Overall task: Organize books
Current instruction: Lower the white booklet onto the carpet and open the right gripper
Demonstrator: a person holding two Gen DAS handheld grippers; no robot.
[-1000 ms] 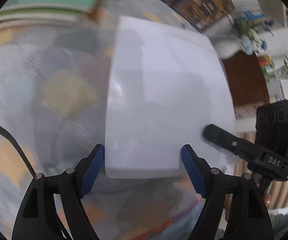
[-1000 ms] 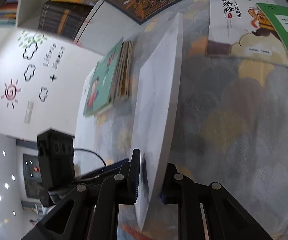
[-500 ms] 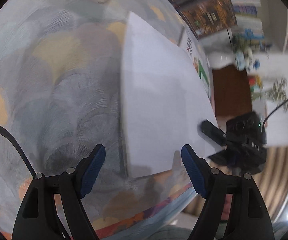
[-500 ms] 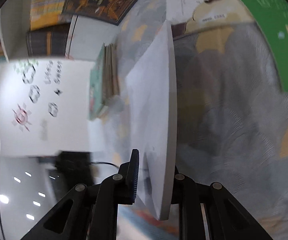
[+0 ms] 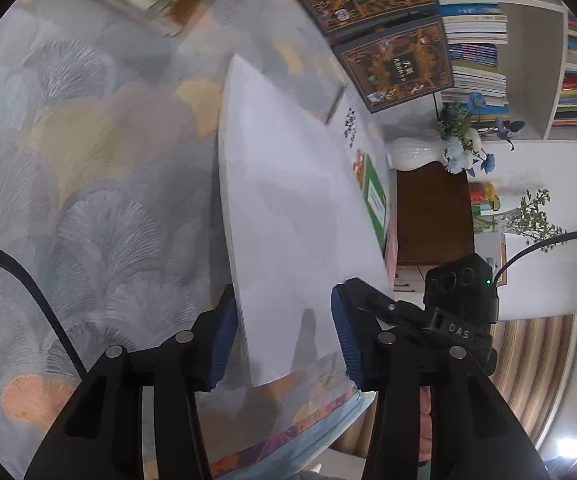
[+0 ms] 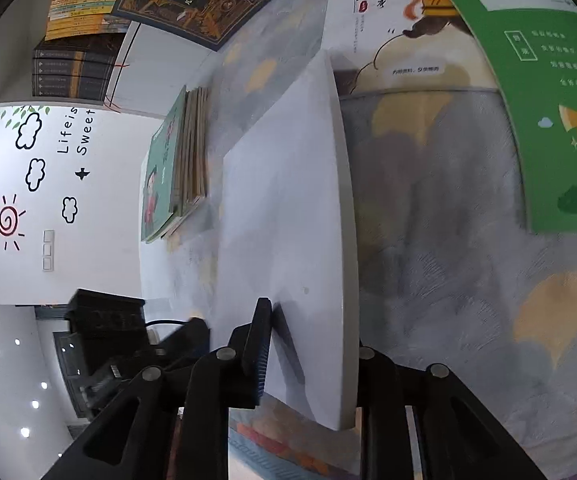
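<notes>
A plain white book (image 5: 288, 220) is tilted up on edge over the patterned tablecloth (image 5: 88, 160). My right gripper (image 6: 312, 332) is shut on its near end, one pad on the white face, the other finger hidden behind the book (image 6: 288, 220). My left gripper (image 5: 282, 304) straddles the book's near corner and its jaws are closing. The left blue pad sits at the book's edge and the right pad stands off the face. The right gripper's finger (image 5: 372, 300) clamps the book just beyond.
A stack topped by a green book (image 6: 176, 168) lies at the far left. Dark ornate books (image 5: 396, 64), a white monkey-picture book (image 6: 392, 20) and a green book (image 6: 548, 100) lie on the cloth. A bookshelf (image 5: 476, 40) and vase (image 5: 412, 154) stand beyond. The table edge (image 5: 288, 436) is near.
The left jaws have narrowed around the white book's near corner and that view has rolled. The right gripper keeps its hold and the book has shifted a little with it.
</notes>
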